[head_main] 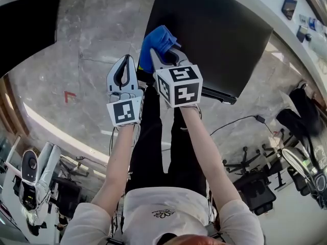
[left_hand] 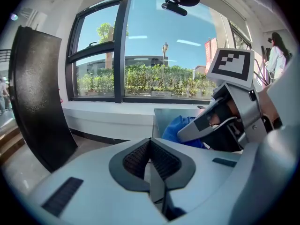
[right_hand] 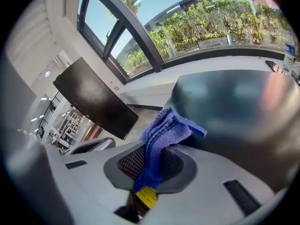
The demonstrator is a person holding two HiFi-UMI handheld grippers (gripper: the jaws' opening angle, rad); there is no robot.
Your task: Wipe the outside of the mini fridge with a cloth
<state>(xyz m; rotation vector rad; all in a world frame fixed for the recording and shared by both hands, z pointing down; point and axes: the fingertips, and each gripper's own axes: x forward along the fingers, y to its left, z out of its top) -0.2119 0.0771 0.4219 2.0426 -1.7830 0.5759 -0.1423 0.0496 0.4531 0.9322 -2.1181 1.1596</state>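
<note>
Plainly the right claw (right_hand: 150,165) is clenched on the blue cloth (right_hand: 161,135). The fabric is pinched between its jaws, a yellow tag (right_hand: 146,197) shows low in the gap, and the loose end bunches up past the tips. The left claw (left_hand: 151,149) is pressed together with nothing between its jaws. It is held just to the left of the right claw and a little behind it.

The cloth looks like a soft, light microfibre weave. It should fold and drag under pressure rather than keep a shape. I judge that the present hold, across the middle with a wad free ahead of the tips, suits wiping, provided that wad and not the hard claw meets the surface.

The mini fridge (head_main: 214,40) is a dark, smooth, rigid box. It is probably heavy enough to stay put under a light stroke, though a firm push might shift it. It stands ahead of and below the right claw, and its top spreads away to the right of the tips. In the head view the cloth sits at the fridge's near left corner. Whether it touches there cannot be told.
</note>
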